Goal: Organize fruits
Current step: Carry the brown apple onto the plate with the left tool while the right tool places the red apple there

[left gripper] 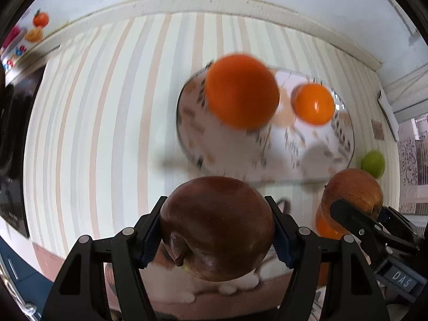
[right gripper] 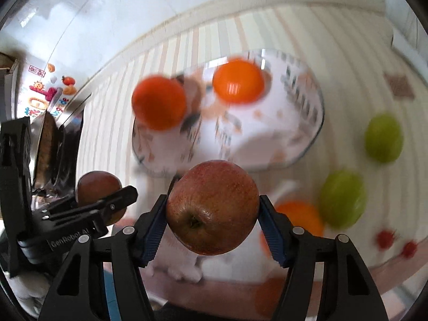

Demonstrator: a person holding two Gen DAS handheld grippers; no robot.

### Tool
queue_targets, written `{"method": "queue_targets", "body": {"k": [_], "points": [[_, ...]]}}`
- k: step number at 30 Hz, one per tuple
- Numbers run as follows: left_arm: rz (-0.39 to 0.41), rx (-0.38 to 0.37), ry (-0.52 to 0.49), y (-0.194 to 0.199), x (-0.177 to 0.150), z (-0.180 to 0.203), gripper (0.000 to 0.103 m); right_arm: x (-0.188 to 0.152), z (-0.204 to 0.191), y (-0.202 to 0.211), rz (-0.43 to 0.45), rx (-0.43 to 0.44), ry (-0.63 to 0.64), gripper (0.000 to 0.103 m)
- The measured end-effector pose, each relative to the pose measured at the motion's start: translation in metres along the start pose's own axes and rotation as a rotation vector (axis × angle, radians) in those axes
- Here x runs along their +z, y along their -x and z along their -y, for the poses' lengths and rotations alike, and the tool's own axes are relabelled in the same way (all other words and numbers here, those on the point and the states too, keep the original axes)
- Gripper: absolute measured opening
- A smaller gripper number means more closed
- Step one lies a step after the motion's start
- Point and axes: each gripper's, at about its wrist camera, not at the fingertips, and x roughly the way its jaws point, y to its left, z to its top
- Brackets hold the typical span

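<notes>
Fruits are the whole job here, and two of the largest are already in hand. The dark red apple (left gripper: 217, 227) sits clamped across its widest part between the pads of the left gripper (left gripper: 217, 236), stem dimple turned back toward the camera. The lighter red apple (right gripper: 212, 207) is held the same way by the right gripper (right gripper: 212, 218), whose fingers have settled against its sides. Both look firm, fairly heavy and smooth-skinned, so I judge a grip across the belly to be the safe one: taken nearer the top or bottom, the curve would let them squirt out, and hard squeezing could bruise them.

Ahead of both claws, lower down, lies the patterned bowl (right gripper: 307, 107) on the striped cloth (left gripper: 107, 107); an orange (right gripper: 238, 80) rests inside it and a second orange (right gripper: 159, 103) shows at its near rim, blurred, so whether it touches I cannot tell. To the right of the right claw lie two green fruits (right gripper: 342, 199), another orange just beside the claw (right gripper: 299, 214), then, smallest, two little red fruits (right gripper: 386, 236). Those last look soft and would want a light, narrow pinch.
</notes>
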Motion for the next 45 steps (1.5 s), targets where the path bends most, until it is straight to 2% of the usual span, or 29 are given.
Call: {"method": "queue_targets", "body": {"k": [6,12,14,22,24,25,26,31,33,38,40,45], "points": [[-0.031,-0.003,0.007,-0.024,0.041,0.0,0.067,0.028,-0.003,-0.019,0.034,-0.086,0.076,0.068],[-0.069,-0.013,0.03,-0.04,0.048,-0.009,0.067,0.035,-0.005,-0.044,0.009,-0.118,0.113,0.068],[-0.068,0.005,0.037,-0.042,0.047,-0.011,0.067,0.035,-0.003,-0.05,-0.002,-0.124,0.112,0.068],[-0.087,-0.01,0.057,-0.046,0.048,-0.017,0.068,0.041,-0.001,-0.058,-0.026,-0.109,0.105,0.069],[-0.108,-0.027,0.071,-0.05,0.052,-0.016,0.068,0.044,0.003,-0.057,-0.035,-0.088,0.08,0.072],[-0.117,-0.04,0.082,-0.051,0.053,-0.018,0.068,0.044,0.003,-0.056,-0.039,-0.079,0.071,0.079],[-0.119,-0.054,0.095,-0.051,0.053,-0.021,0.068,0.045,0.003,-0.055,-0.039,-0.072,0.066,0.081],[-0.103,-0.118,0.126,-0.04,0.054,-0.028,0.07,0.043,0.006,-0.046,-0.033,-0.061,0.054,0.085],[-0.093,-0.122,0.118,-0.035,0.054,-0.028,0.07,0.042,0.008,-0.043,-0.032,-0.059,0.046,0.085],[-0.073,-0.09,0.092,-0.022,0.048,-0.027,0.071,0.038,0.014,-0.031,-0.021,-0.059,0.019,0.087],[-0.06,-0.076,0.084,-0.016,0.047,-0.027,0.071,0.035,0.014,-0.025,-0.021,-0.077,0.014,0.092],[0.009,-0.014,0.053,0.008,0.036,-0.021,0.071,0.024,0.015,-0.006,-0.004,-0.144,0.029,0.094]]}}
